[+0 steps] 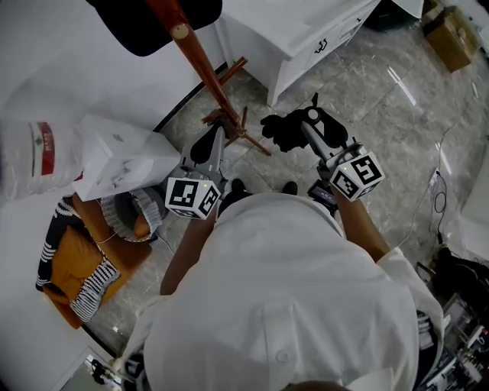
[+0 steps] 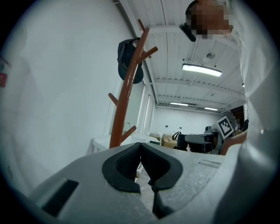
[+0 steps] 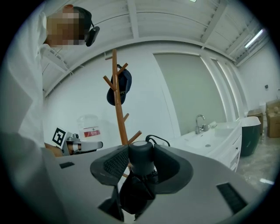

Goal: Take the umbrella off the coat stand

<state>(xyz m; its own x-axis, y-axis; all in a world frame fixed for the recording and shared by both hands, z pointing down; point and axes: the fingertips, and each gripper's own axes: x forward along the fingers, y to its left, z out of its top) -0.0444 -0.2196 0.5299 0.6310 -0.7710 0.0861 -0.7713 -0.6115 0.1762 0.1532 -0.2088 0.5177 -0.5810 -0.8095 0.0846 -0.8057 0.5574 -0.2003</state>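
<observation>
In the head view the brown wooden coat stand (image 1: 200, 59) rises from its legs on the marble floor, with a dark cap (image 1: 149, 23) at its top. My right gripper (image 1: 312, 119) is shut on the folded black umbrella (image 1: 286, 130), held just right of the stand's base. In the right gripper view the umbrella's round handle (image 3: 141, 160) sits clamped between the pads, clear of the stand (image 3: 118, 109). My left gripper (image 1: 214, 139) hovers near the stand's legs. In its own view the left gripper (image 2: 141, 162) is shut on nothing, with the stand (image 2: 127, 96) and cap (image 2: 129, 59) behind.
A white vanity cabinet (image 1: 306, 42) stands behind the stand. At the left are a white bag (image 1: 114, 156), a water jug (image 1: 30, 149) and a basket with orange and striped cloth (image 1: 76, 271). A cardboard box (image 1: 452, 34) lies far right; cables (image 1: 437, 191) trail along the floor.
</observation>
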